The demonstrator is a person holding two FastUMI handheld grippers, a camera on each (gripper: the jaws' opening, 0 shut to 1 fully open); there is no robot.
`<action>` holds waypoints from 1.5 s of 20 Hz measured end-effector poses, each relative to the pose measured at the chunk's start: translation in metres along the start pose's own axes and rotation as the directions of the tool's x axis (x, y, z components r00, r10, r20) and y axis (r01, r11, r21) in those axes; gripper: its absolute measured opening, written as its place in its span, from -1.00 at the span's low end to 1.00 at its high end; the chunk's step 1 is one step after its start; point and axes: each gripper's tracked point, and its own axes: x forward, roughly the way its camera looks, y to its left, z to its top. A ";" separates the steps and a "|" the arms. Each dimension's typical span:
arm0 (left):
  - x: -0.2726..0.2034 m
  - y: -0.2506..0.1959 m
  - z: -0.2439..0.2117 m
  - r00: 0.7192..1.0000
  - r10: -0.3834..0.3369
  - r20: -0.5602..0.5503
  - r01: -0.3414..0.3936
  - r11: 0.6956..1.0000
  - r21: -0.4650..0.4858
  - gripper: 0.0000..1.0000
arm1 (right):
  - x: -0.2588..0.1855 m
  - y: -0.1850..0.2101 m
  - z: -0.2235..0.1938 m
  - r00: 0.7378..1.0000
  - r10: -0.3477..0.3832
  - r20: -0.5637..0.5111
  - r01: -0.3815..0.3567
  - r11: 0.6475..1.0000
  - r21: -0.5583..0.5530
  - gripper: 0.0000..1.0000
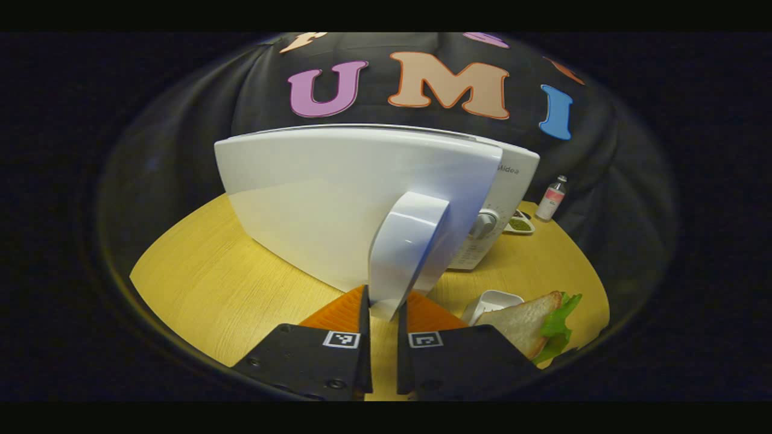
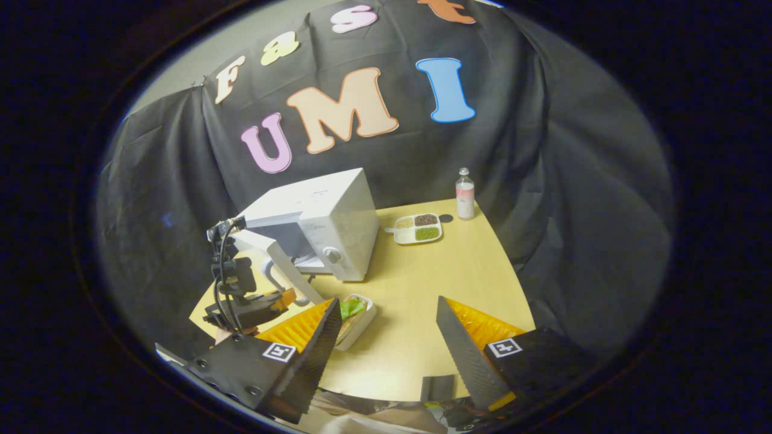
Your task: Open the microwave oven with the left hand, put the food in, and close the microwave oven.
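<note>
Left gripper (image 1: pixel 383 328) closed on the lower end of the white door handle (image 1: pixel 405 253), a finger pressing each side. Microwave oven (image 2: pixel 319 220) sits on the wooden table (image 2: pixel 458 277), its door (image 1: pixel 356 199) swung partly open (gap at the hinge side visible in the right gripper view). Right gripper (image 2: pixel 386 337) hangs above the table, jaws wide apart, nothing held. Sandwich (image 1: pixel 531 322) with lettuce lies in a white tray (image 1: pixel 491 299) just in front of the oven. Divided dish (image 2: pixel 417 228) and small bottle (image 2: pixel 464 194) stand beyond
</note>
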 end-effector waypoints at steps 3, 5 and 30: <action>-0.013 0.012 -0.003 0.999 -0.033 0.002 0.033 0.997 -0.063 -0.46 | -0.007 0.008 -0.008 1.000 -0.004 0.000 0.004 1.000 0.018 0.98; -0.019 0.019 -0.006 0.998 -0.057 -0.009 0.056 0.995 -0.082 -0.21 | -0.010 0.014 -0.013 1.000 -0.017 0.001 0.017 1.000 0.024 0.98; -0.122 0.181 -0.025 0.989 -0.132 -0.073 0.132 0.991 -0.009 1.00 | -0.039 0.159 -0.087 0.992 -0.115 -0.057 0.119 0.990 0.072 0.98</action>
